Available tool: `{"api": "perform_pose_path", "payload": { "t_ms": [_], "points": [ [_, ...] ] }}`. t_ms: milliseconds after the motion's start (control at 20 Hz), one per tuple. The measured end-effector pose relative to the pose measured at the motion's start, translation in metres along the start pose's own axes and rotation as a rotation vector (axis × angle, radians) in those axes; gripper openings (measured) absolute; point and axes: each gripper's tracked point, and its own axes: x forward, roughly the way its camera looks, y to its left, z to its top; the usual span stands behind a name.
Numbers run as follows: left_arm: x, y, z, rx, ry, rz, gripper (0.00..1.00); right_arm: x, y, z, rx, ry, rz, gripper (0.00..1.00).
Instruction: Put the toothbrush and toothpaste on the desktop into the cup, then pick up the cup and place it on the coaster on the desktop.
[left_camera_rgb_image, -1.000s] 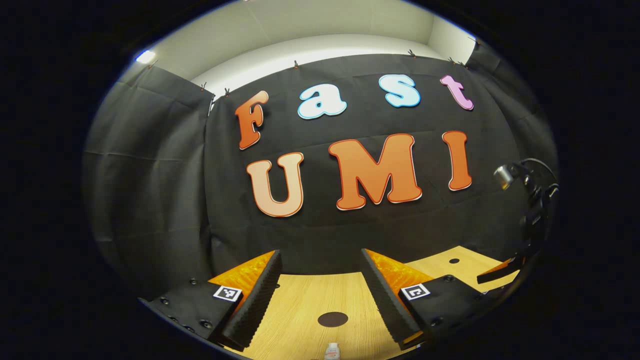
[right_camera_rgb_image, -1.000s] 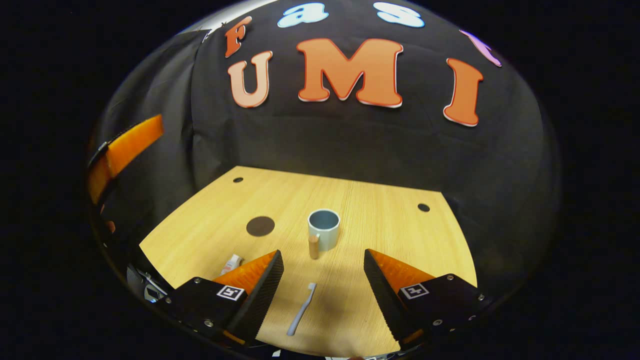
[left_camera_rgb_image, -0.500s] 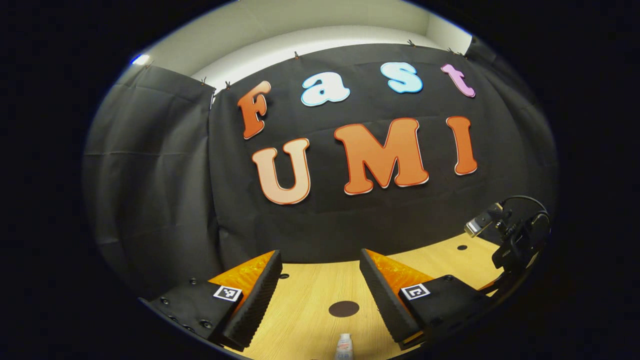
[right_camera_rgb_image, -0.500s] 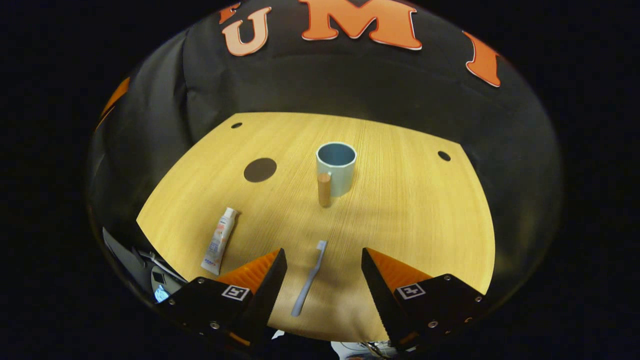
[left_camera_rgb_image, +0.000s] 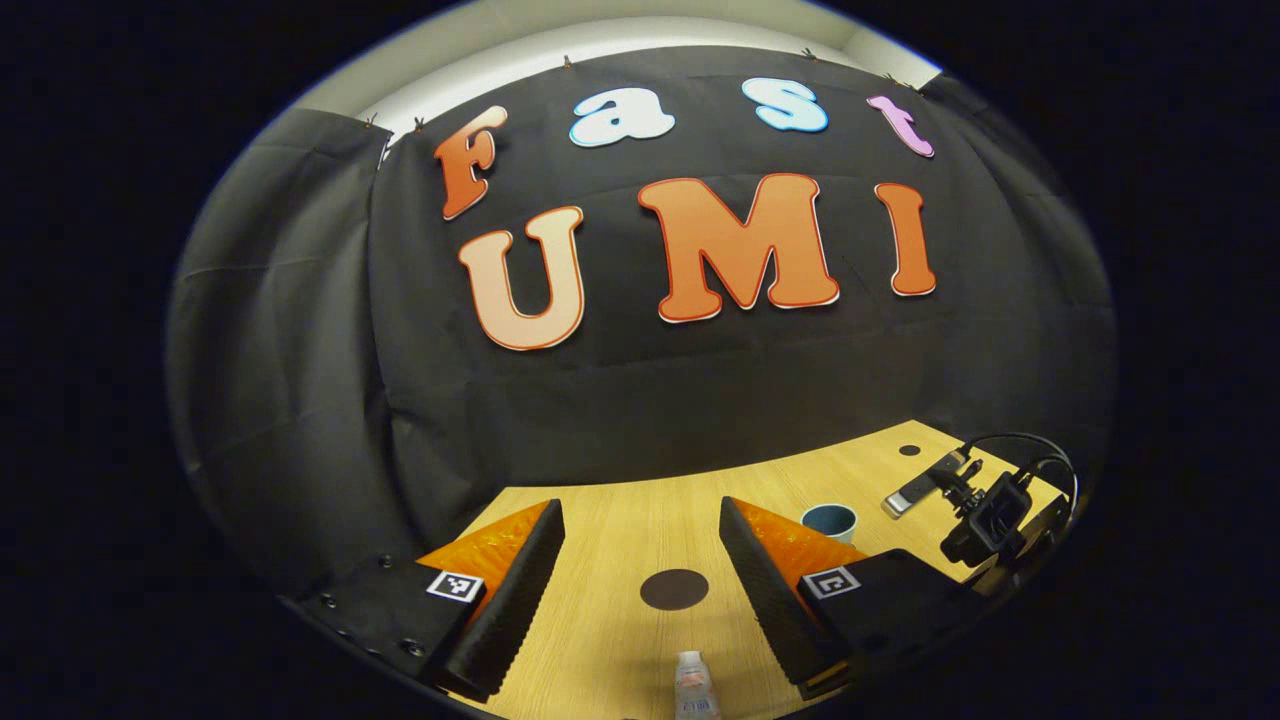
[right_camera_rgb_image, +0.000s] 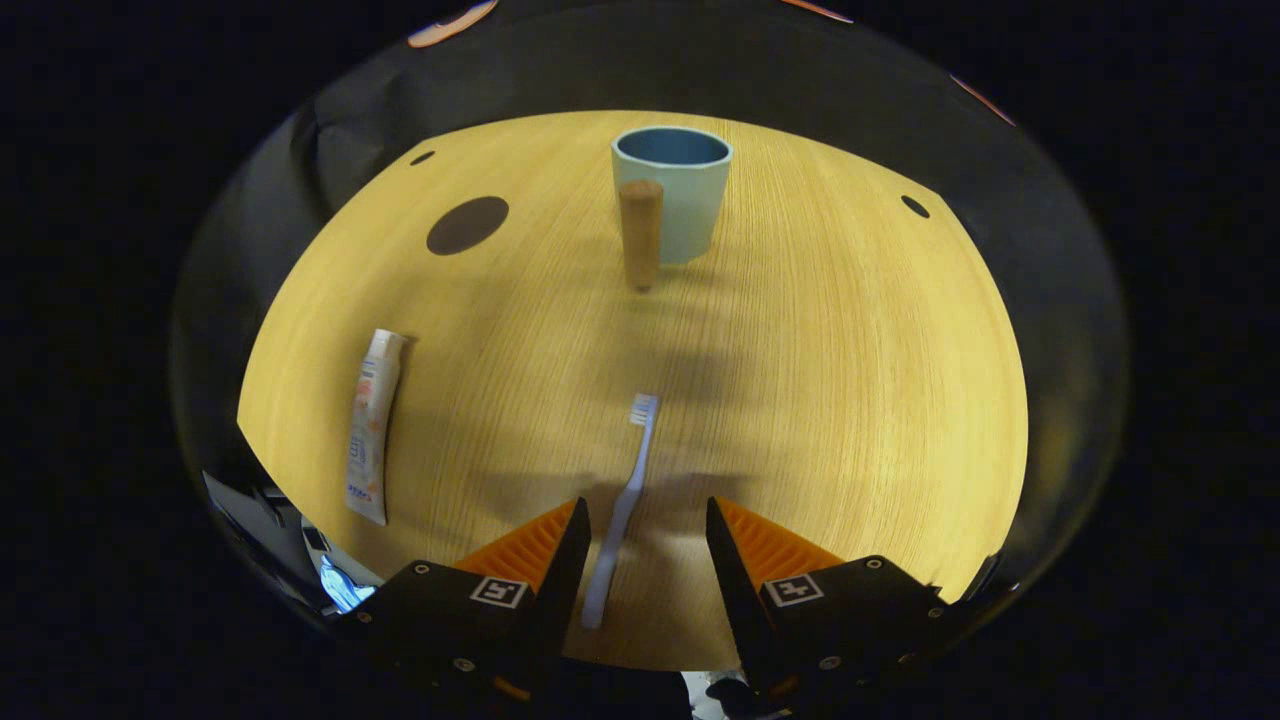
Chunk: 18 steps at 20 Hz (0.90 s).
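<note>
Right gripper (right_camera_rgb_image: 640, 525) has dropped low over the desk (right_camera_rgb_image: 850, 350) since a second ago, jaws spread either side of the toothbrush (right_camera_rgb_image: 622, 510) handle (not pinching yet), so grasp looks imminent; left gripper (left_camera_rgb_image: 640, 560) hovers spread, toothpaste (right_camera_rgb_image: 368, 428) flat, cup (right_camera_rgb_image: 672, 190) empty.

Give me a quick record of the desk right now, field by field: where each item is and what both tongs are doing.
Toothbrush: flat on the desk, handle between the right tongs' open fingers, not pinched
Toothpaste: flat near the desk's left edge in the right gripper view
Cup: upright, empty, wooden handle facing the camera
Coaster: dark disc, bare, left of the cup
Left tongs: open, above the desk, holding nothing
Progress: nothing in the cup yet
</note>
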Motion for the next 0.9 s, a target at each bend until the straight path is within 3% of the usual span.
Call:
{"api": "perform_pose_path", "payload": {
  "t_ms": [250,350,400,600,900],
  "points": [
    [0.017,-0.01,-0.013,-0.011,0.056,-0.045,1.0,0.018,0.003,-0.005,0.023,0.087,-0.029,0.59],
    [0.02,-0.012,-0.016,-0.007,0.07,-0.055,1.0,0.023,0.004,-0.007,0.042,0.114,-0.03,0.5],
    [0.022,-0.011,-0.019,-0.003,0.079,-0.058,1.0,0.025,0.003,-0.009,0.046,0.141,-0.03,0.4],
    [0.024,-0.01,-0.035,-0.001,0.158,-0.061,1.0,0.026,0.007,-0.009,0.104,0.189,-0.021,0.16],
    [0.02,-0.016,-0.068,-0.011,0.292,-0.097,1.0,0.022,0.016,-0.014,0.182,0.192,0.051,0.06]
  ]
}}
